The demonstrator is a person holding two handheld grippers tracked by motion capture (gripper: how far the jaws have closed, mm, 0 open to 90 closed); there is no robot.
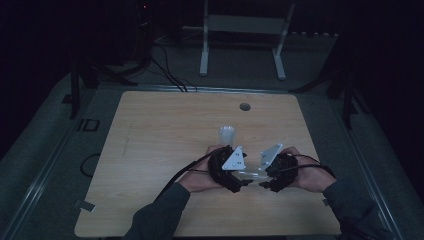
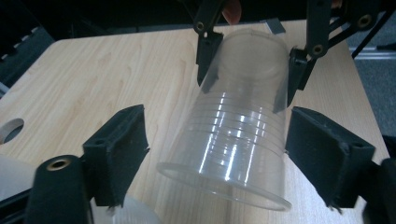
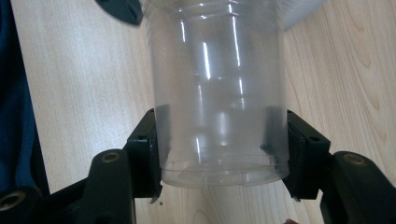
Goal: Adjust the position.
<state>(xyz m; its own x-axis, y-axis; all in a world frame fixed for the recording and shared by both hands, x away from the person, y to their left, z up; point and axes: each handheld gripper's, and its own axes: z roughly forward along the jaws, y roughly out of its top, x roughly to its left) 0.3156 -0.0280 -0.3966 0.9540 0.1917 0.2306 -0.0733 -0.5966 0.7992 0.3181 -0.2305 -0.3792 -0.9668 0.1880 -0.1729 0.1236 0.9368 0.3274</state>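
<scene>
A clear plastic cup (image 2: 238,135) hangs on its side just above the wooden table (image 1: 165,125), between my two grippers. My right gripper (image 3: 222,154) is shut on the cup (image 3: 215,70) near its base, one jaw pressed on each side. In the left gripper view, the right gripper (image 2: 252,65) holds the far end. My left gripper (image 2: 217,158) is open, with its jaws standing either side of the cup's rim end. In the high view, both grippers, left (image 1: 239,181) and right (image 1: 267,180), meet near the table's front centre around the cup (image 1: 250,175).
A second whitish cup (image 1: 227,135) stands upright just behind the grippers. A round hole (image 1: 244,106) sits in the table towards the back. Beyond the table are a white frame (image 1: 245,25) and dark cables (image 1: 165,70) on the floor.
</scene>
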